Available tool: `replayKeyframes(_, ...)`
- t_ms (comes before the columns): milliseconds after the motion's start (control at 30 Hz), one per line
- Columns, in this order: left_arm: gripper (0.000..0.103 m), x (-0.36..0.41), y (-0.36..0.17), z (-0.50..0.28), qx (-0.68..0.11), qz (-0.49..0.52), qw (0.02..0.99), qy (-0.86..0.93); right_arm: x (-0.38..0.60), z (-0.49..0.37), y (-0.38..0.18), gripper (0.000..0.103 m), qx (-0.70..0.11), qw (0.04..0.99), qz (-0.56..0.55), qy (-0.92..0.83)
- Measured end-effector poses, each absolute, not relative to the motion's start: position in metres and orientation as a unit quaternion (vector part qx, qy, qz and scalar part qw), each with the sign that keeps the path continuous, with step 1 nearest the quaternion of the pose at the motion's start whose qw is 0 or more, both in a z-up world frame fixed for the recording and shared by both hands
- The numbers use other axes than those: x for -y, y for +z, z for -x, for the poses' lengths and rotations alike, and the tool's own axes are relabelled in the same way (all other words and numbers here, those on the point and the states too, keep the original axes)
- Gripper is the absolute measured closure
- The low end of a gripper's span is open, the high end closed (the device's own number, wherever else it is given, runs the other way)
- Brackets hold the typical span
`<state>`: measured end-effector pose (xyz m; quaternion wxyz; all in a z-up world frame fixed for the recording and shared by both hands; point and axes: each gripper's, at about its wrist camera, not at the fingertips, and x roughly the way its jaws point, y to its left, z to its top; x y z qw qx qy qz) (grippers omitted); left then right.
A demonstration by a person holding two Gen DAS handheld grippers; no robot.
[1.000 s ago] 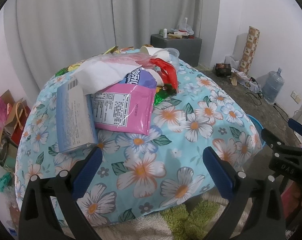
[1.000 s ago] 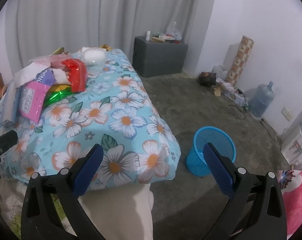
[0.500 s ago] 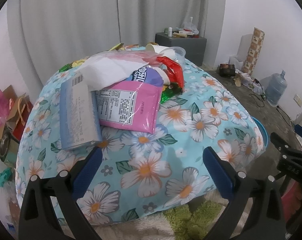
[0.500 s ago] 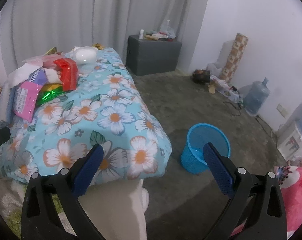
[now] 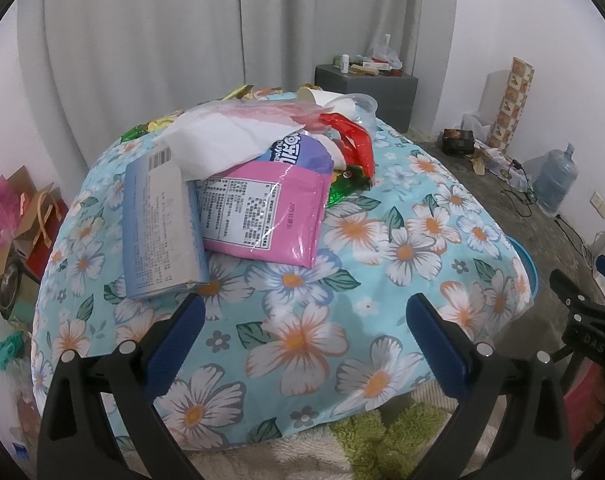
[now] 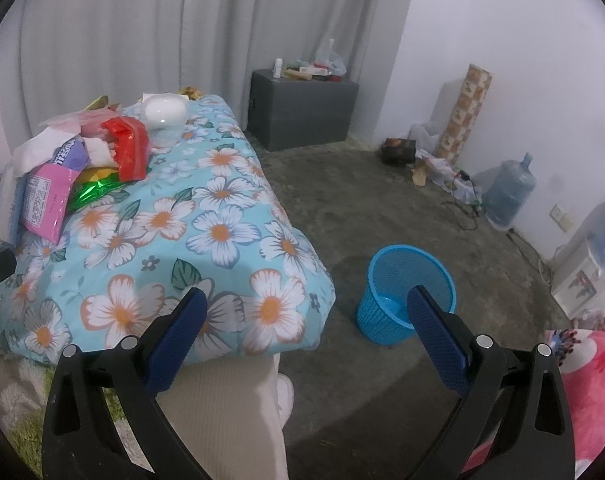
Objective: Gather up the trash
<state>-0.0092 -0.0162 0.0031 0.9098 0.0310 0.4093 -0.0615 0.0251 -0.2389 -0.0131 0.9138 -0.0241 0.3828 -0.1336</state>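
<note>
Left wrist view: white paper [image 5: 226, 140] hides our pink packet's [image 5: 262, 216] top; both grippers, left [image 5: 304, 316] and right [image 6: 306, 310], hover wide-jawed, empty.

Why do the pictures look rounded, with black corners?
Fisheye lenses: in the left wrist view the flowered table bulges like a dome; in the right wrist view the curtain bows, and the blue basket stays sharp. Both show dark corners and soft, dim light without glare.

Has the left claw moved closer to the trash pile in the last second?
Yes. The left claw has eased forward toward the pale blue packet; its left fingertip now sits just below the packet's edge, against the flowered cloth.
</note>
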Motion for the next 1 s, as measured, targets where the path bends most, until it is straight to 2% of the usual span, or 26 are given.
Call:
replayKeyframes(767, 0.004, -0.002, -0.002, 0.0, -0.417, -0.008, 0.907, -0.055, 0.23, -0.037, -0.007, 0.008, -0.369, 0.921, 0.019, -0.124)
replayKeyframes(1000, 0.004, -0.049, 0.02, -0.007, -0.344, 0.025, 0.938, -0.029, 0.199, -0.078, 0.007, 0.008, -0.358, 0.933, 0.007, -0.029)
